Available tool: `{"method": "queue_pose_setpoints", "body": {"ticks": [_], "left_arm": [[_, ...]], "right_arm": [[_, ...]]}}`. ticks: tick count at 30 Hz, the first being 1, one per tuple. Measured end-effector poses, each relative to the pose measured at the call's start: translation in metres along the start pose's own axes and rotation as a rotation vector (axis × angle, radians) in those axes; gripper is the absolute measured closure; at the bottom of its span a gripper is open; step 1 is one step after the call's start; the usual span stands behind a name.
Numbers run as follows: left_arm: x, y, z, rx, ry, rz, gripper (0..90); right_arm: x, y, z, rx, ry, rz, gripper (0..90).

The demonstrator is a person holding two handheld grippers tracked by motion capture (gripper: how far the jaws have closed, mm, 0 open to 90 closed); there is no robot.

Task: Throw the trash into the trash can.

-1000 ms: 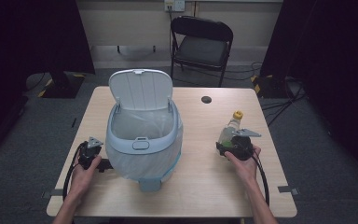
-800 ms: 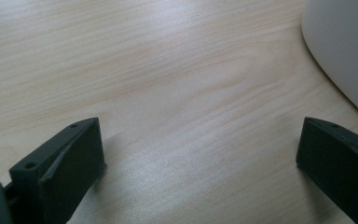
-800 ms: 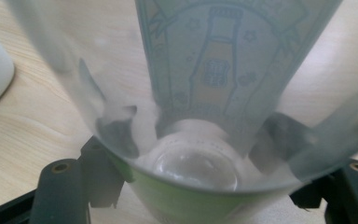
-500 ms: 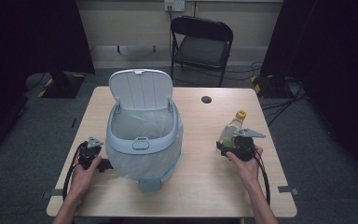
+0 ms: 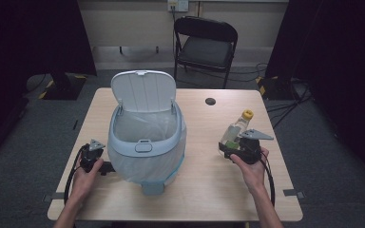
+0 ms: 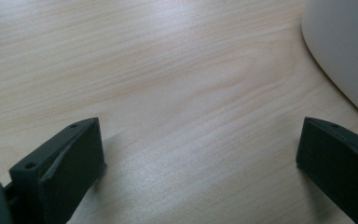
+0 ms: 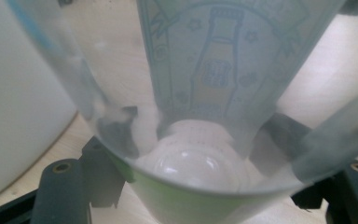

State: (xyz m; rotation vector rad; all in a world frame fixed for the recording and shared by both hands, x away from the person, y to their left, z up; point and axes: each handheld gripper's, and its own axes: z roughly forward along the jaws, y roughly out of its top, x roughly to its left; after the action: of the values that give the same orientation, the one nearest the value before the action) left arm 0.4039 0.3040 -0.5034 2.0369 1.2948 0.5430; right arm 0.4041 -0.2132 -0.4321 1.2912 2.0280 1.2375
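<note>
A light wooden surface (image 5: 204, 190) with a pale grain stands on grey carpet floor (image 5: 24, 190). Behind it, a black folding chair (image 5: 204, 45) faces the surface before a beige wall (image 5: 123, 21) carrying a wall socket (image 5: 178, 4). Dark curtains (image 5: 33, 33) hang at both sides. Black cables (image 5: 285, 102) trail over the floor at right; yellow-and-black tape (image 5: 45, 92) marks a stand's base at left. Lighting is dim and even.

Left gripper (image 5: 96, 164) rests low, jaws wide apart and empty; right gripper (image 5: 232, 148) is raised, jaws clamped.
</note>
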Motion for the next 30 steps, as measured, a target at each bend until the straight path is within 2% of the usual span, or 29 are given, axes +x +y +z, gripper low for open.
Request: {"method": "queue_pose_setpoints", "body": {"ticks": [4, 15, 18, 23, 30], "left_arm": [[0.0, 0.0, 0.0, 0.0, 0.0, 0.0, 0.2], [0.0, 0.0, 0.0, 0.0, 0.0, 0.0, 0.2], [0.0, 0.0, 0.0, 0.0, 0.0, 0.0, 0.2], [0.0, 0.0, 0.0, 0.0, 0.0, 0.0, 0.2], [0.0, 0.0, 0.0, 0.0, -0.001, 0.001, 0.0]], "right_arm": [[0.003, 0.004, -0.005, -0.009, 0.012, 0.001, 27.6], [0.011, 0.023, -0.024, -0.074, 0.049, -0.008, 27.6], [0.013, 0.026, -0.027, -0.072, 0.059, -0.012, 27.6], [0.02, 0.038, -0.04, -0.103, 0.081, -0.008, 27.6], [0.028, 0.047, -0.048, -0.126, 0.106, -0.02, 27.6]]}}
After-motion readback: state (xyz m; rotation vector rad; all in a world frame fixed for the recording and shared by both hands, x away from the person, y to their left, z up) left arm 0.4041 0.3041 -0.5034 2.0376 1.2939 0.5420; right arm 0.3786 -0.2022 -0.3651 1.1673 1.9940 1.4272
